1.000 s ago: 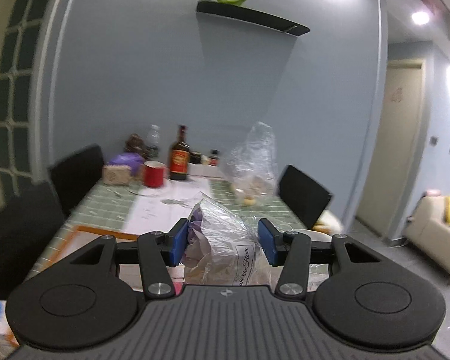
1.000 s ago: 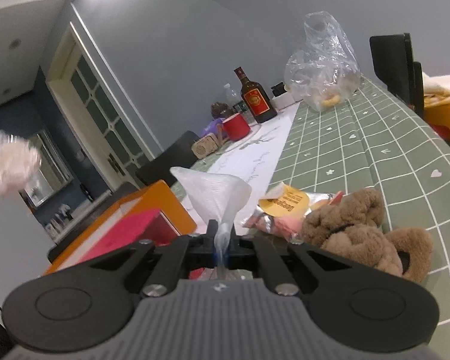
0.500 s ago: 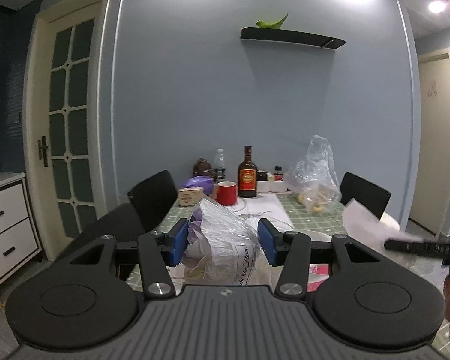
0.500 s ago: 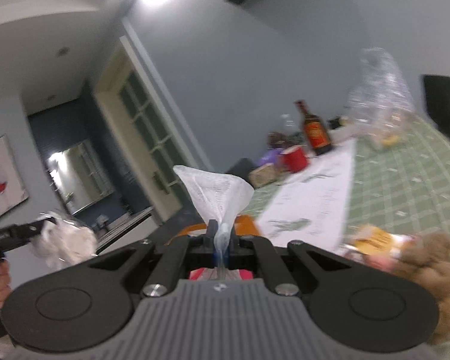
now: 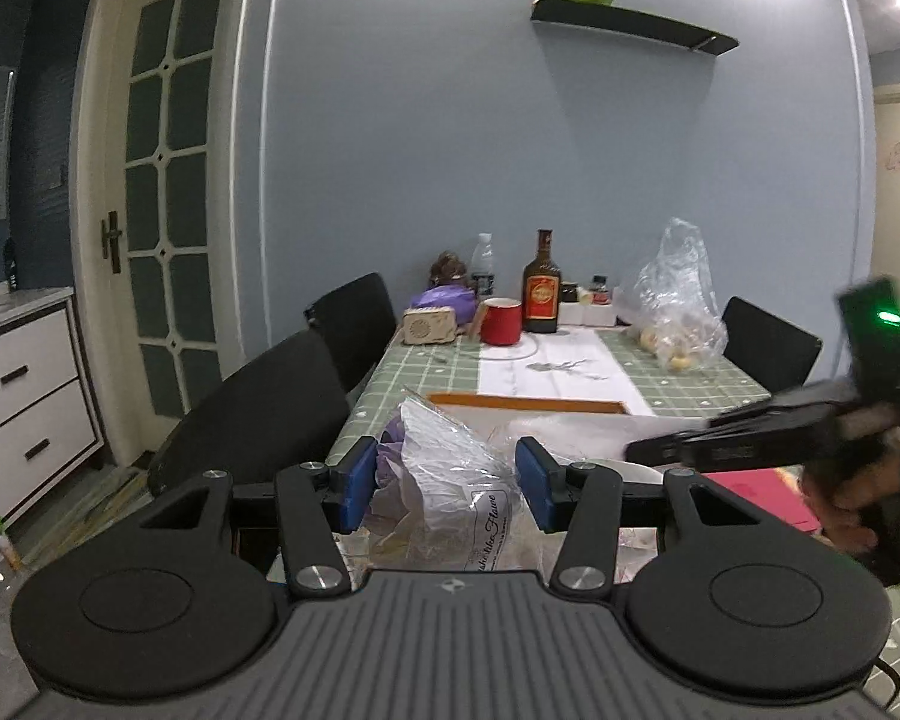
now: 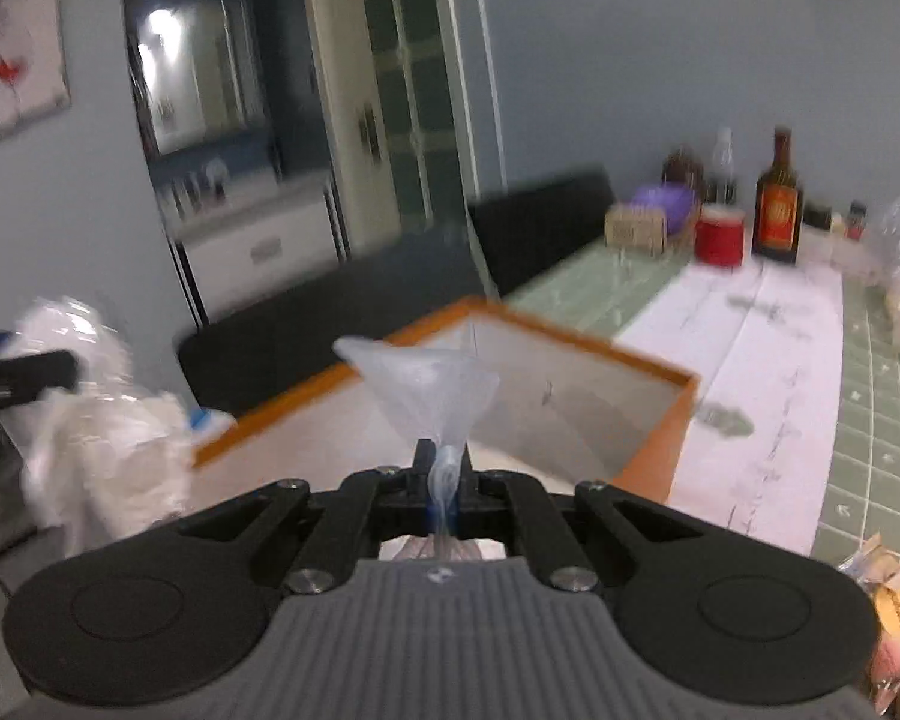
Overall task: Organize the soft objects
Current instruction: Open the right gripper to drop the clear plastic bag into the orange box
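Both views have swung since a moment ago: the orange box, barely seen before, now fills mid-frame in the right wrist view, and the right gripper has pushed in from the right edge of the left wrist view.

Left wrist view: the left gripper (image 5: 447, 489) sits low centre, blue pads spread wide with a crinkled clear bag (image 5: 450, 498) between them; whether the pads actually press it, I cannot tell. Right gripper (image 5: 720, 450) is at mid-right, blurred. Upper centre, the table (image 5: 426, 372) carries a red mug (image 5: 501, 321) and a bottle (image 5: 542, 288).

Right wrist view: the right gripper (image 6: 444, 480) is clamped tight on a thin plastic bag (image 6: 432, 384), which fans upward at centre frame. Behind it, the box (image 6: 666, 420) stands open. Far left, blurred, the left gripper (image 6: 24, 375) is beside its white bag (image 6: 96, 420).
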